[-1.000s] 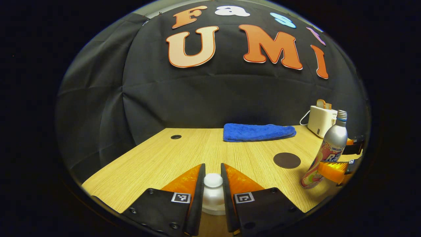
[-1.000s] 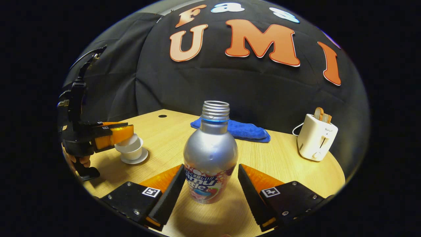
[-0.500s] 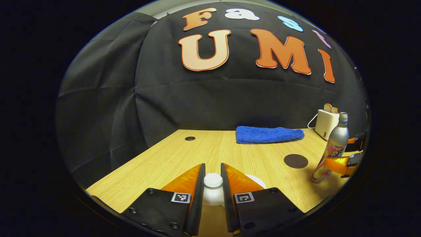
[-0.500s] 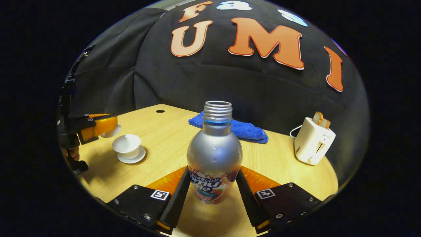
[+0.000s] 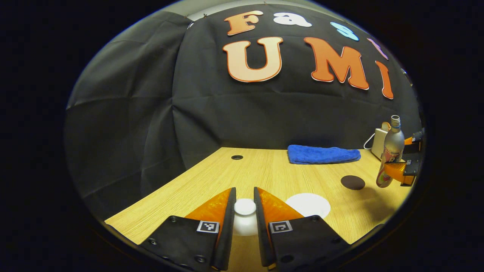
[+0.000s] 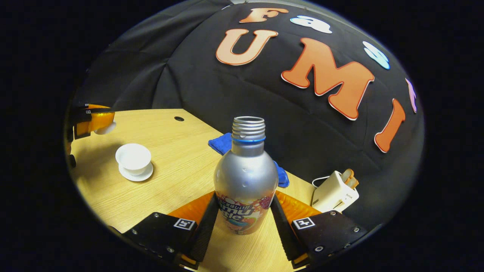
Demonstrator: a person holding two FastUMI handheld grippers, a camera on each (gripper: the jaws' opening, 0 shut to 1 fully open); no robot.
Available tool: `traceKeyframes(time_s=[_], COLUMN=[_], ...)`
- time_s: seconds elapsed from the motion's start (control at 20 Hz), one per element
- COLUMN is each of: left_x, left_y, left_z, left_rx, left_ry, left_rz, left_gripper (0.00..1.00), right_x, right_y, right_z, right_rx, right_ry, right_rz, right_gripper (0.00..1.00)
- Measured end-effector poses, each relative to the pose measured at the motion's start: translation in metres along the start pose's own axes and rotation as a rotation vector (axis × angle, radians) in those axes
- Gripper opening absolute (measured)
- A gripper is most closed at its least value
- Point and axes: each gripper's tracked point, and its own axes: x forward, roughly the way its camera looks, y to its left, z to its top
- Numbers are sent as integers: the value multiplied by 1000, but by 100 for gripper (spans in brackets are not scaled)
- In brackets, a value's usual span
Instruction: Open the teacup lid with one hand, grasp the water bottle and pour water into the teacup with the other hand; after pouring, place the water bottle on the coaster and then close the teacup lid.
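Note:
My left gripper (image 5: pixel 244 194) is shut on the knob of the white teacup lid (image 5: pixel 244 223), held above the table. The open white teacup (image 5: pixel 308 205) stands just right of it, on its saucer (image 6: pixel 137 175). In the right gripper view the teacup (image 6: pixel 133 156) is at the left, with the left gripper (image 6: pixel 101 121) and lid (image 6: pixel 106 129) beyond it. My right gripper (image 6: pixel 245 197) is shut on the silver water bottle (image 6: pixel 245 170), uncapped and held off the table. The bottle (image 5: pixel 391 155) hangs right of the dark round coaster (image 5: pixel 352 182).
A folded blue towel (image 5: pixel 323 155) lies at the back of the wooden table (image 5: pixel 211 181). A white toaster (image 6: pixel 334 192) with bread stands at the back right. A small cable hole (image 5: pixel 237 157) sits at the back left. The black cloth wall closes off the rear.
My left gripper has lifted the lid off the teacup and carried it left. My right gripper has shut on the bottle and raised it off the table, and its view now tilts.

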Motion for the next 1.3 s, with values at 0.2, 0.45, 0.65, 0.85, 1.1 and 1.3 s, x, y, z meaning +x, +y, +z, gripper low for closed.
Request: traceKeyframes(time_s=[0.2,0.45,0.65,0.85,1.1,1.3], left_x=[-3,-8,-12,-14,-16,-20], left_y=[22,42,53,61,65,71], left_z=[-9,-15,-15,-15,-15,-18], left_rx=[-2,-18,-26,-32,-30,-34], left_ry=[5,6,-3,-8,-13,-12], left_rz=[28,41,52,57,60,67], left_gripper=[34,34,34,34,34,34], right_x=[5,9,14,20,23,29], right_y=[25,47,56,66,68,65], right_z=[7,16,22,19,22,31], right_rx=[-22,-149,-293,-457,-616,-744], right_ry=[11,10,-1,-5,-14,-43], right_rz=[41,45,33,21,-11,-47], right_gripper=[79,78,78,78,78,78])
